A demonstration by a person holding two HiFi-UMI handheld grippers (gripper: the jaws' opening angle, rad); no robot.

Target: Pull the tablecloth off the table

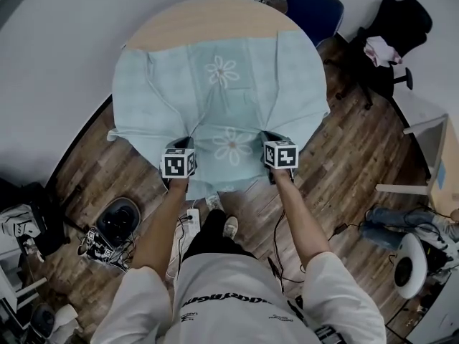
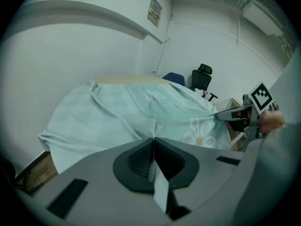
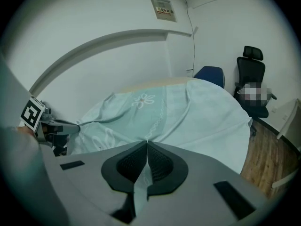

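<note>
A pale green tablecloth (image 1: 229,99) with white flower prints covers most of a round wooden table (image 1: 208,20), whose far edge is bare. My left gripper (image 1: 188,143) is shut on the cloth's near hem, and a strip of the tablecloth (image 2: 157,182) runs between its pads. My right gripper (image 1: 271,139) is shut on the same hem further right, with the tablecloth (image 3: 141,182) pinched in its jaws too. The tablecloth (image 2: 127,112) is drawn into taut folds toward both grippers. The right gripper (image 2: 220,117) shows in the left gripper view, the left gripper (image 3: 75,124) in the right gripper view.
A blue chair (image 1: 314,9) stands behind the table and a black office chair (image 1: 394,27) at the far right. Cables, a power strip (image 1: 192,221) and a round black device (image 1: 118,221) lie on the wooden floor near the person's feet. White wall curves on the left.
</note>
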